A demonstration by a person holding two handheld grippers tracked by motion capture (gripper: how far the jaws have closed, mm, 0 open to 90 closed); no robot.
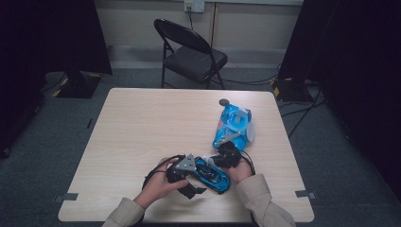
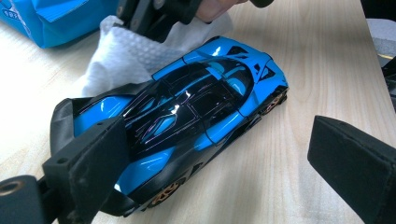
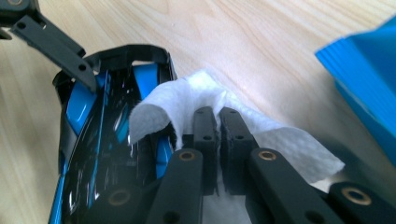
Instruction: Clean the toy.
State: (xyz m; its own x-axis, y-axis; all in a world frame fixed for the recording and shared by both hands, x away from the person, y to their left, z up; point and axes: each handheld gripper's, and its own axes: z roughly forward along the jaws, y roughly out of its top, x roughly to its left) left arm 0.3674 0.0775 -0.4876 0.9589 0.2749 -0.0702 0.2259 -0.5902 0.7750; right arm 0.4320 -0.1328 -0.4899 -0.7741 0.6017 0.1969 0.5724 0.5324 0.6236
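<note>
Right gripper [image 3: 218, 122], clamped on a wipe [image 3: 187, 100], should rub the toy car [image 2: 187, 116] gently while the left gripper [image 2: 215, 163], jaws apart, steadies it.

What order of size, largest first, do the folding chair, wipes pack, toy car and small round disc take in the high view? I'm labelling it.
1. folding chair
2. blue wipes pack
3. blue toy car, nearer the camera, so close to the pack
4. small round disc

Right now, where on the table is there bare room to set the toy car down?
The whole left half of the table is bare, from its far edge to the near one. The far right is crowded by the blue wipe pack and a small round disc; the near middle holds the toy car, both tongs and the white wipe.
</note>
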